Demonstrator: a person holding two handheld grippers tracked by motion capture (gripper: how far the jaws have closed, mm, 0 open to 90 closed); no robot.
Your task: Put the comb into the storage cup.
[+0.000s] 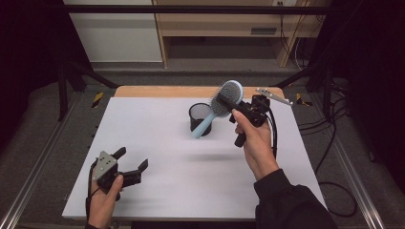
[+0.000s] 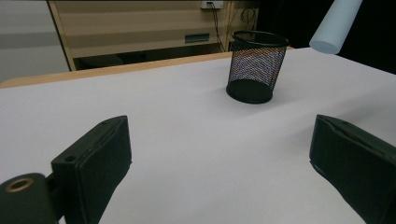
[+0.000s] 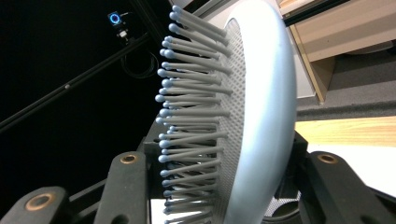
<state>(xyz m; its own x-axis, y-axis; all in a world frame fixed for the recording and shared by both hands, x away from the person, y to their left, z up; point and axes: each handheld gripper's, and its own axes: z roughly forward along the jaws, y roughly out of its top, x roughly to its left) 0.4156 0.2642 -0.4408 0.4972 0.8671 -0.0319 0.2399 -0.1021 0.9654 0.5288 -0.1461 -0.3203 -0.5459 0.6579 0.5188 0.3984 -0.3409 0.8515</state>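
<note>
In the high view, the left claw (image 1: 132, 160) sits nearest, low over the counter (image 1: 167, 181), its jaws spread wide with nothing between them. Farther off, the right claw (image 1: 228, 101) is raised and clamps a brush (image 1: 224, 102) by its head; the brush's pale handle slants down from the claw toward a mesh cup (image 1: 200, 119) just below it.

In the left gripper view, the two jaws stand wide apart over bare counter (image 2: 187, 140). Ahead of the claw stands the cup (image 2: 257, 65), upright, with the brush handle tip (image 2: 335, 25) hanging above and beside it, not touching.

In the right gripper view, the jaws press on either side of the brush (image 3: 261, 107), bristles (image 3: 191, 116) pointing to the left jaw's side.
</note>
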